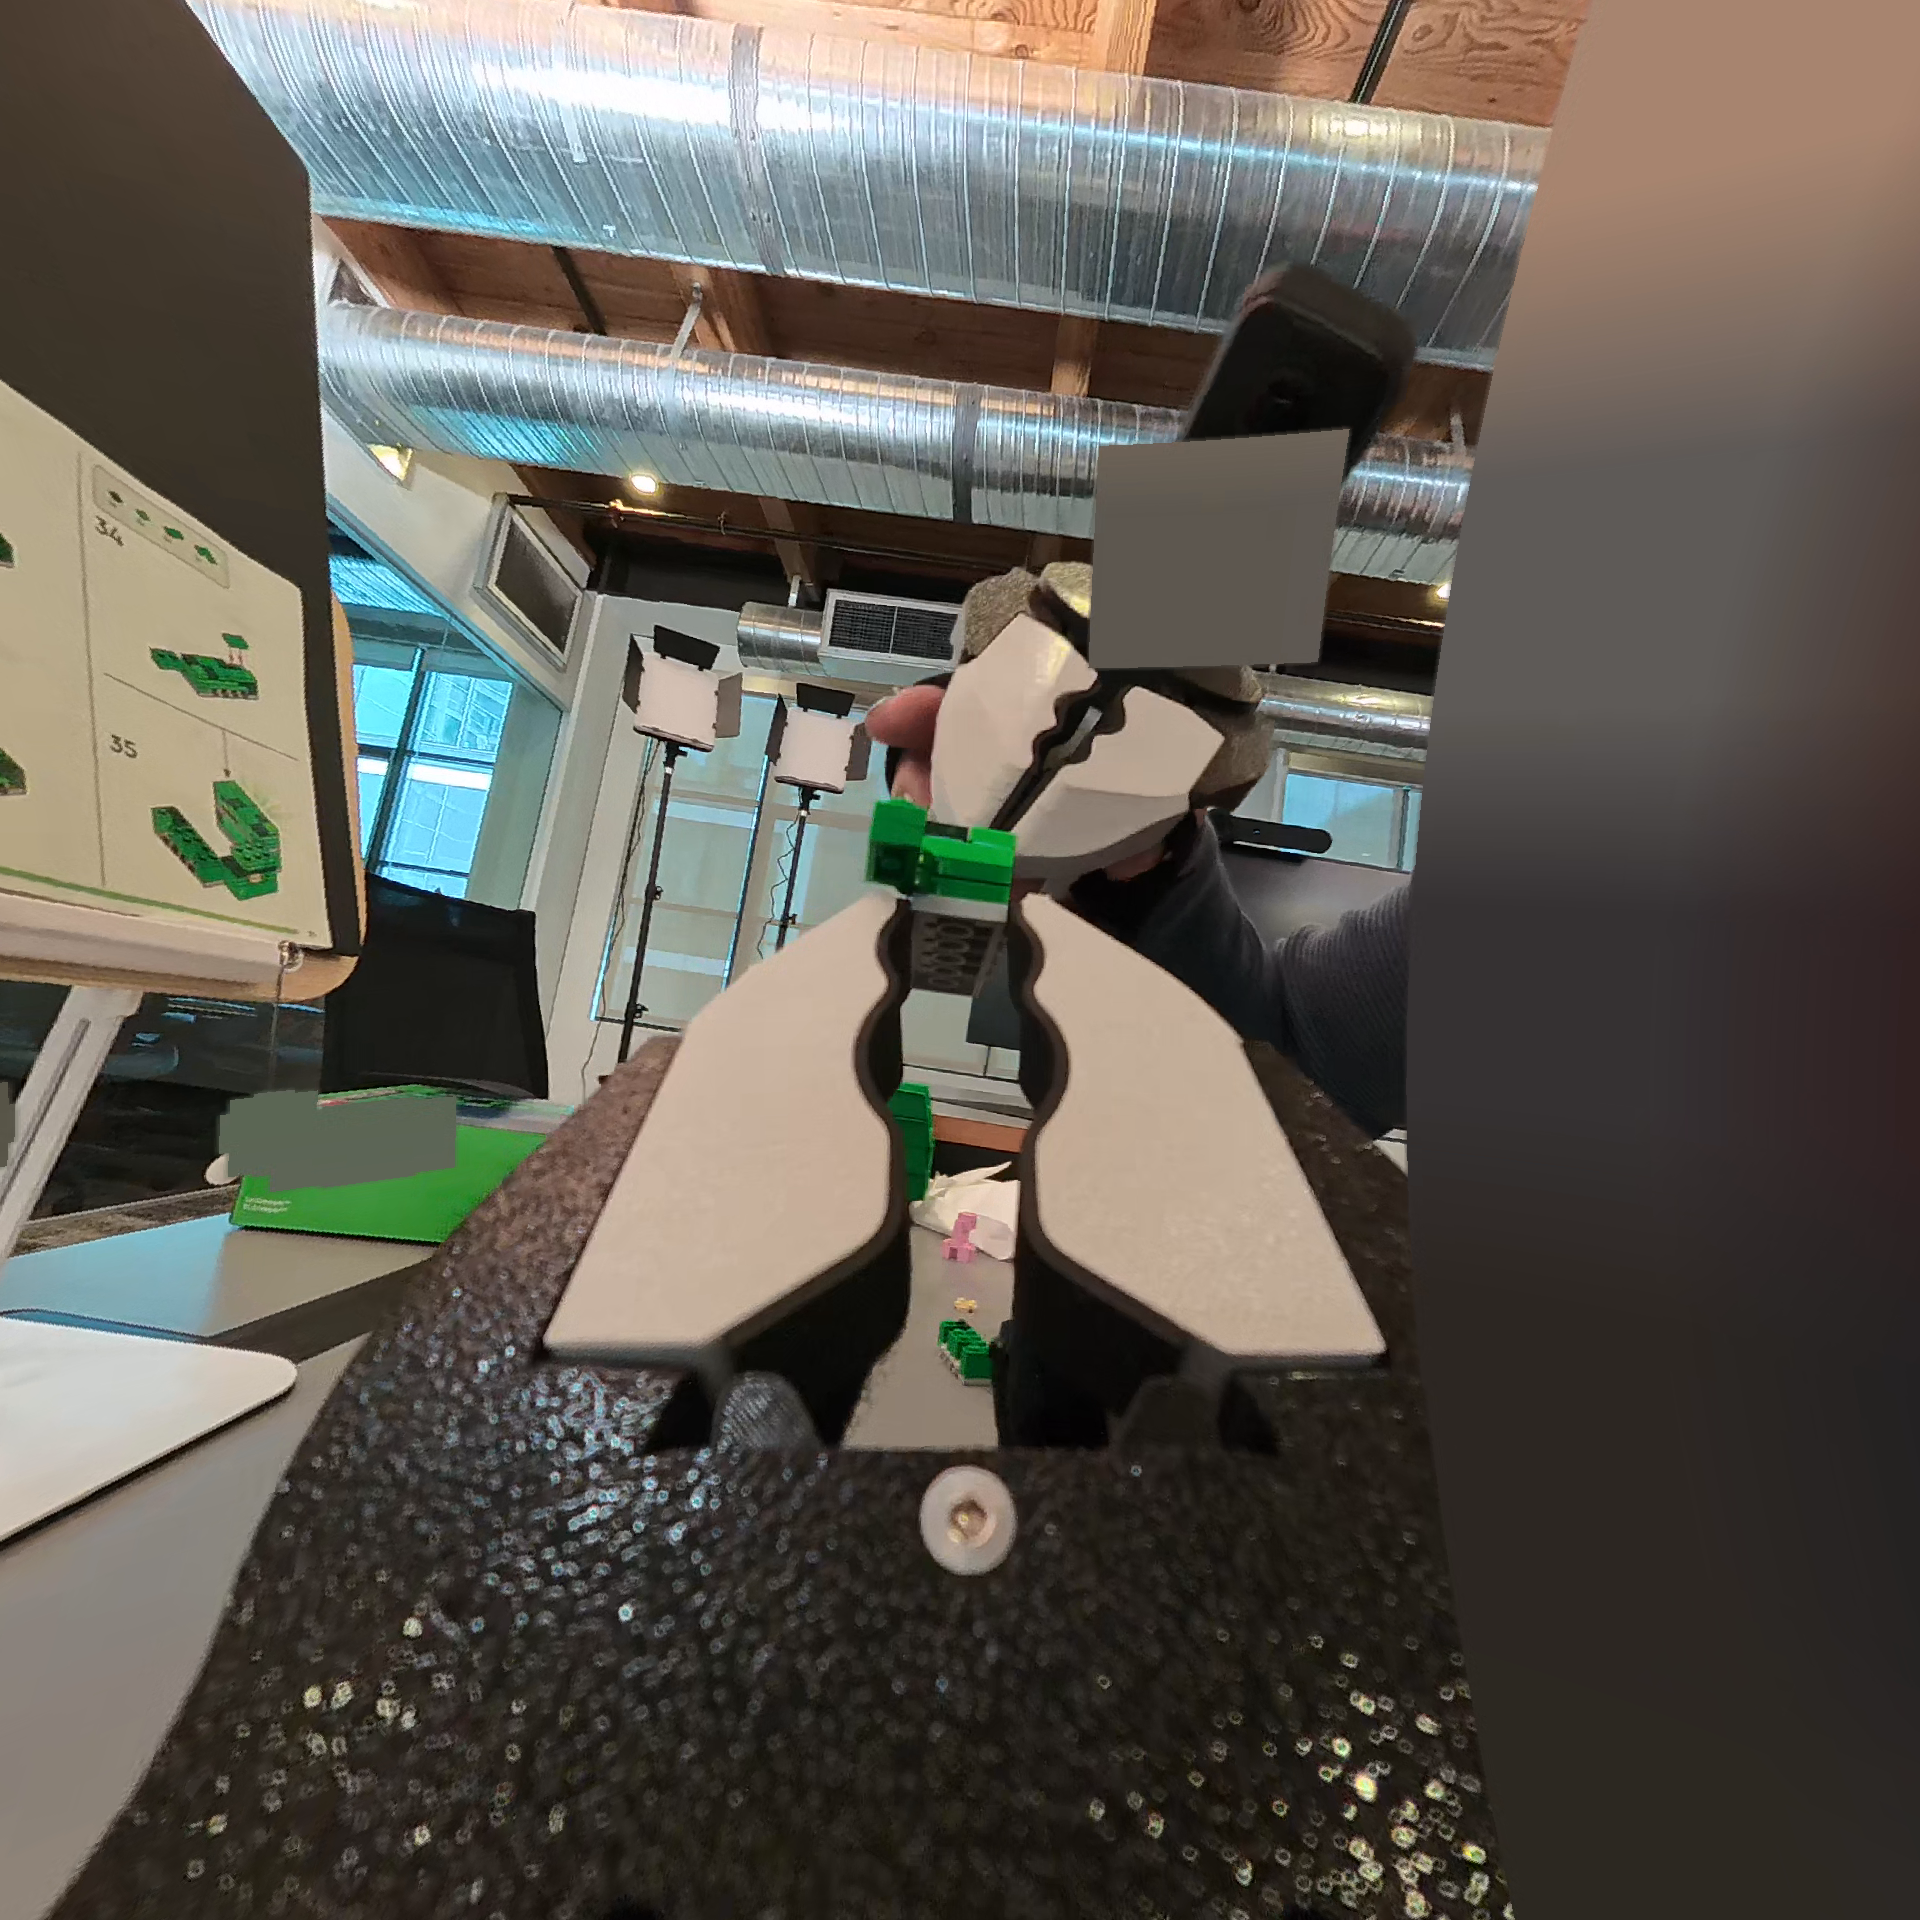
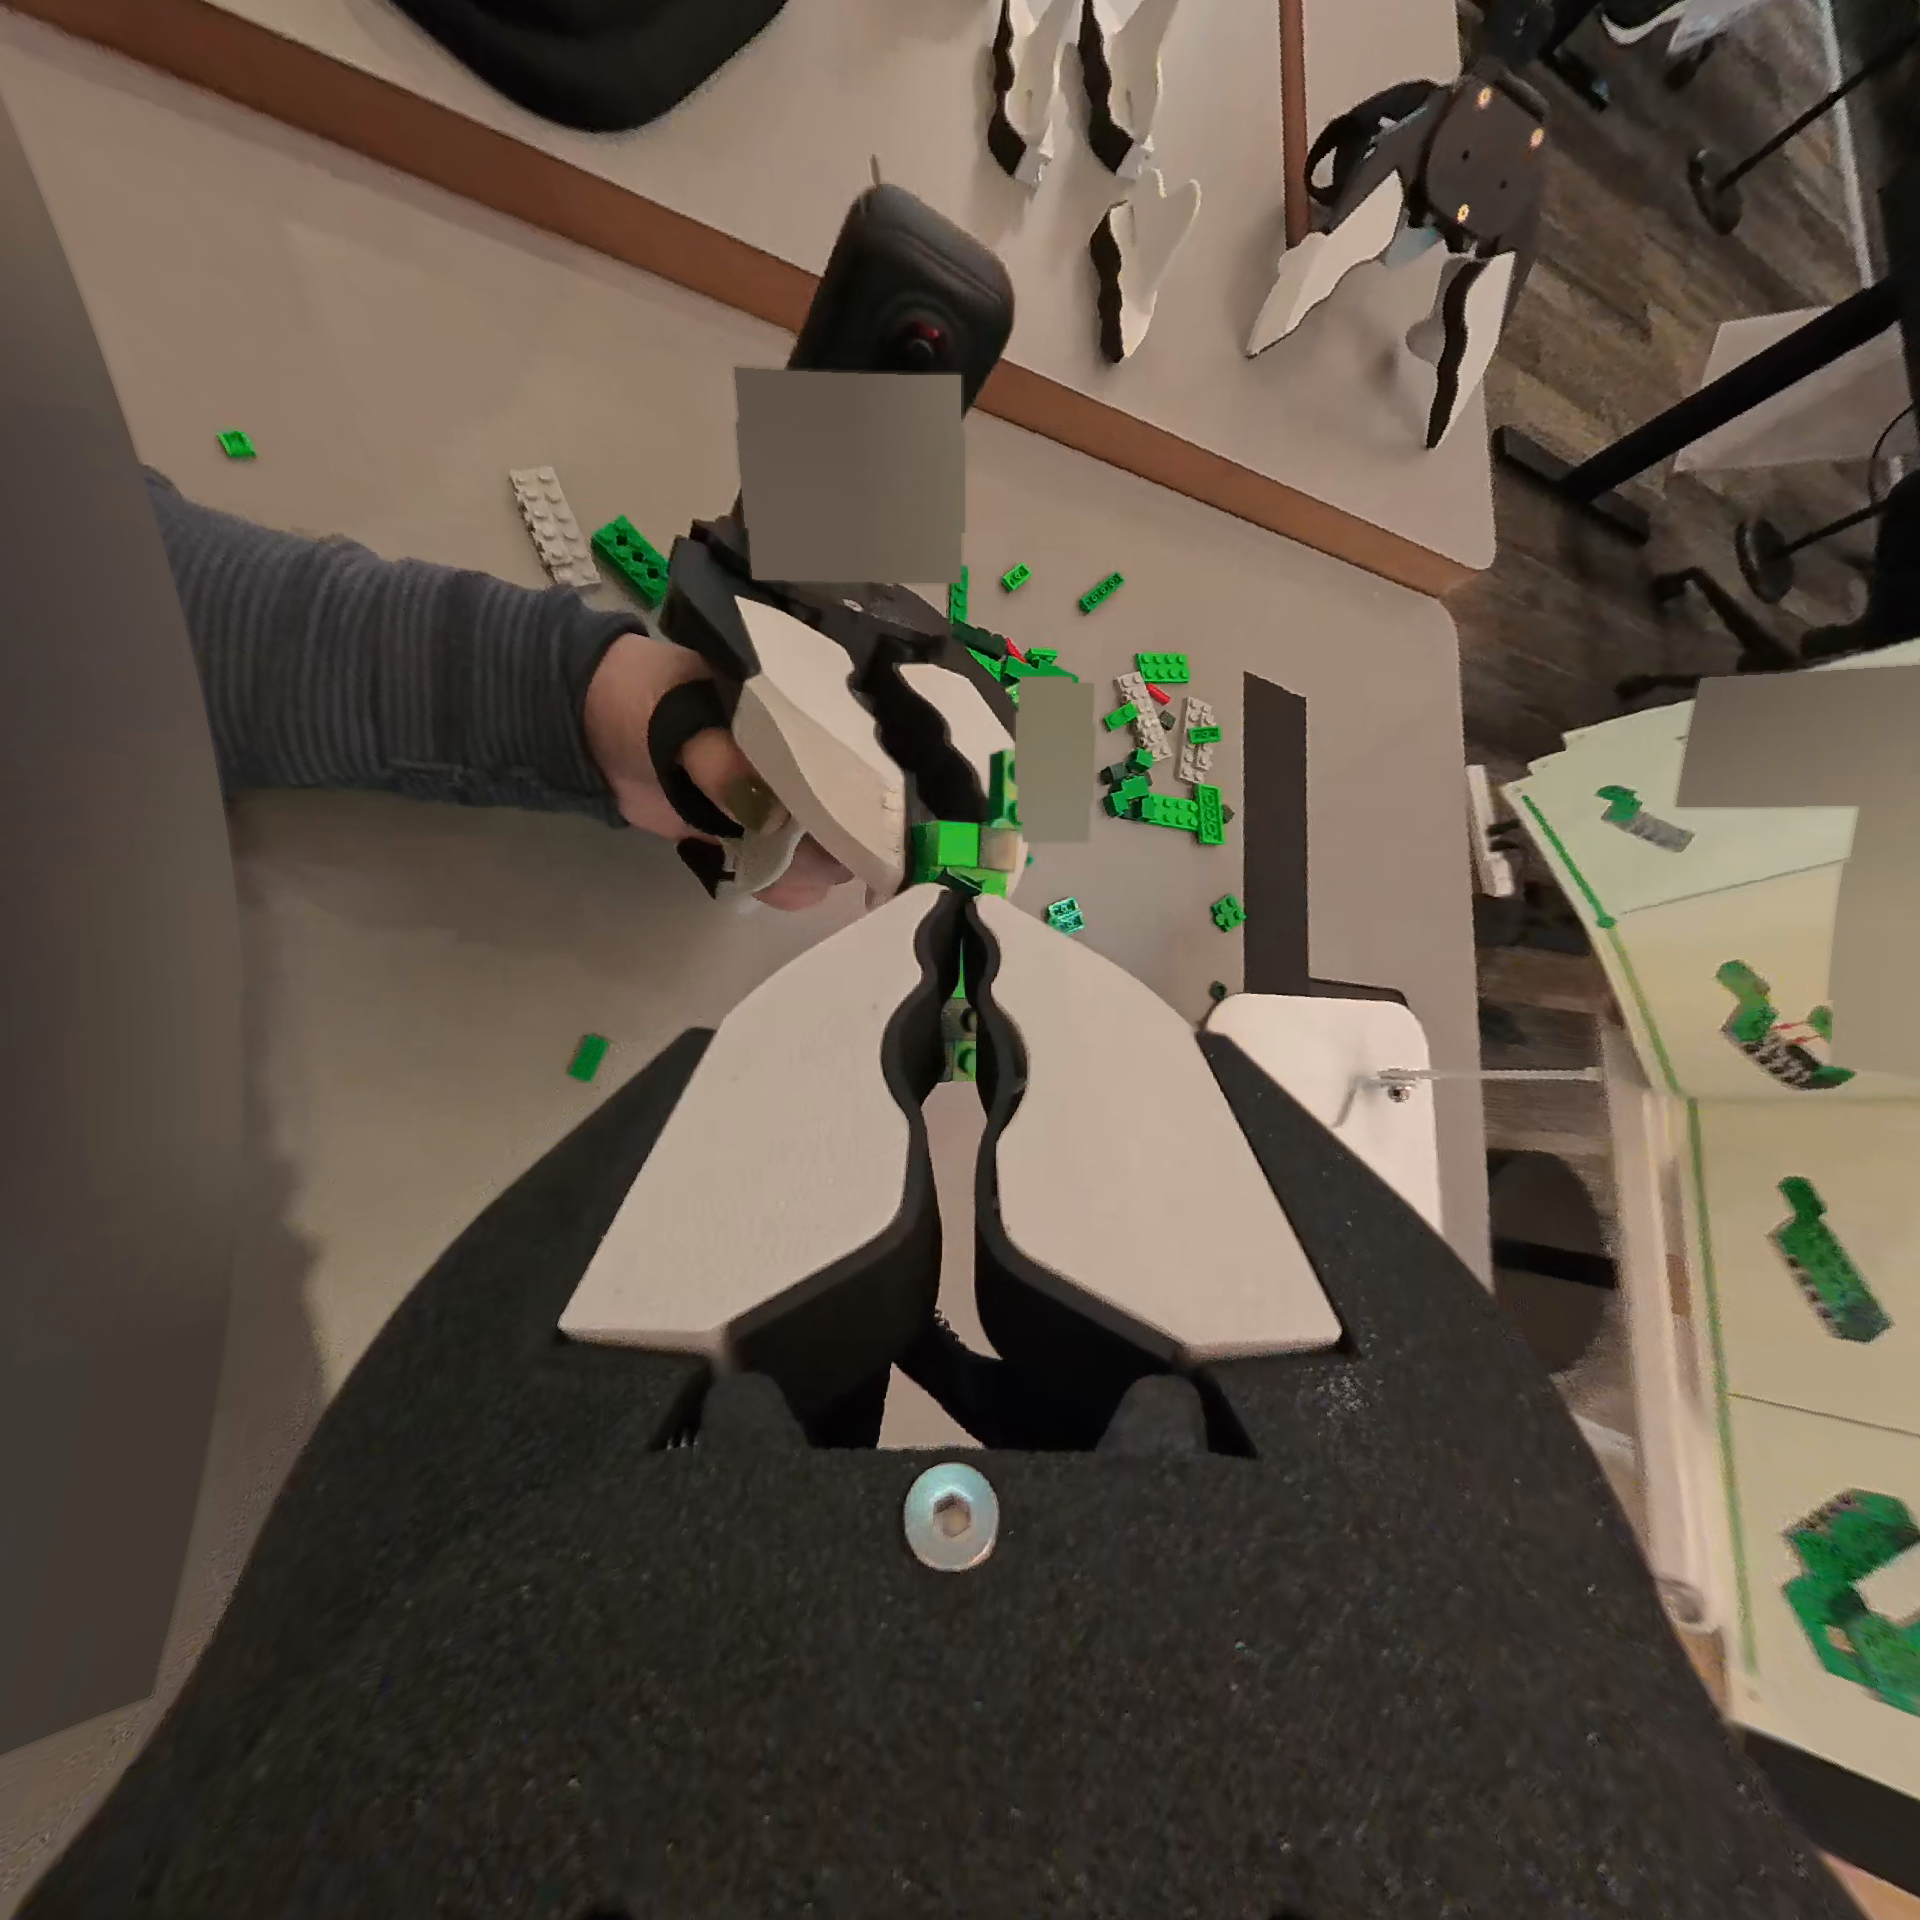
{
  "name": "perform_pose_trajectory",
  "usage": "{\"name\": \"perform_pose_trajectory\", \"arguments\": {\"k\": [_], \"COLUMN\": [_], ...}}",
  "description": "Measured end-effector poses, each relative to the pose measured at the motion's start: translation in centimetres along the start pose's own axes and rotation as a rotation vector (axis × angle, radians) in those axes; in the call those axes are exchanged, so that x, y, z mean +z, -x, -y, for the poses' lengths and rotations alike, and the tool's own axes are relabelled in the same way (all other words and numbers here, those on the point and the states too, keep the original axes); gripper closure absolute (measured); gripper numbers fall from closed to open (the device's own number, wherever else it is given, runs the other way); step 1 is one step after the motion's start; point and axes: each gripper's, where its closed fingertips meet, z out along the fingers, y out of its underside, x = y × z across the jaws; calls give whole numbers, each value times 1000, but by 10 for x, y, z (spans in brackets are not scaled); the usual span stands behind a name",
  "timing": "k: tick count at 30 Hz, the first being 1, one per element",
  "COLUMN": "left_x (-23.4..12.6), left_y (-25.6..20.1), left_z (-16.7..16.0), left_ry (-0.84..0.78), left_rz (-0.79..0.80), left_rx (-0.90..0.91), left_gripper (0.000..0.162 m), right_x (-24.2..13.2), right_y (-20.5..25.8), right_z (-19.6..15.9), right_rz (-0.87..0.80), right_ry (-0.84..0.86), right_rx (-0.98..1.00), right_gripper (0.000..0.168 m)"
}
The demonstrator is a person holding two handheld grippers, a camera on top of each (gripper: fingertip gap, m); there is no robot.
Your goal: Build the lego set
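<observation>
A small lego assembly [image 1: 935,857] of green bricks on a grey and black plate is held up in the air between both grippers. My left gripper [image 1: 951,909] is shut on its plate from below. My right gripper [image 1: 1023,831] comes in from above right, jaws nearly closed, pinching a green piece at the assembly's top. In the right wrist view the right gripper [image 2: 954,902] meets the assembly [image 2: 951,847] tip to tip. The left gripper's white fingers [image 2: 821,748] hold it from the left, in a person's hand.
Loose green and grey bricks [image 2: 1164,727] lie scattered on the beige table [image 2: 416,935]. An open instruction booklet [image 1: 156,707] stands on a stand, at the right in the right wrist view [image 2: 1766,1039]. A green box [image 1: 364,1195], a small green sub-build [image 1: 966,1351] and spare gripper fingers [image 2: 1132,260] lie around. The grippers are tip to tip, or close to it.
</observation>
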Motion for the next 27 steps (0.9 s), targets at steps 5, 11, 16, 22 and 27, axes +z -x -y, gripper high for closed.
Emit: {"name": "perform_pose_trajectory", "arguments": {"k": [5, 11, 16, 22, 27], "left_x": [1, 2, 2, 1, 1], "left_y": [-1, -3, -2, 4, 4], "left_z": [-2, -4, -5, -6, -6], "left_ry": [10, 25, 27, 20, 20], "left_rz": [-15, -31, -24, 7, 10], "left_rx": [-21, -25, -30, -52, -53], "left_gripper": [145, 145, 145, 145, 145], "right_x": [-1, -1, 1, 3, 4], "right_y": [0, -1, -3, -8, -10], "right_z": [-2, 0, -1, -5, -6], "right_rz": [-14, -29, -55, -127, -158], "right_ry": [26, 23, 34, 50, 61], "right_rx": [-82, -110, -139, -203, -245], "right_gripper": [168, 168, 168, 168, 168]}}
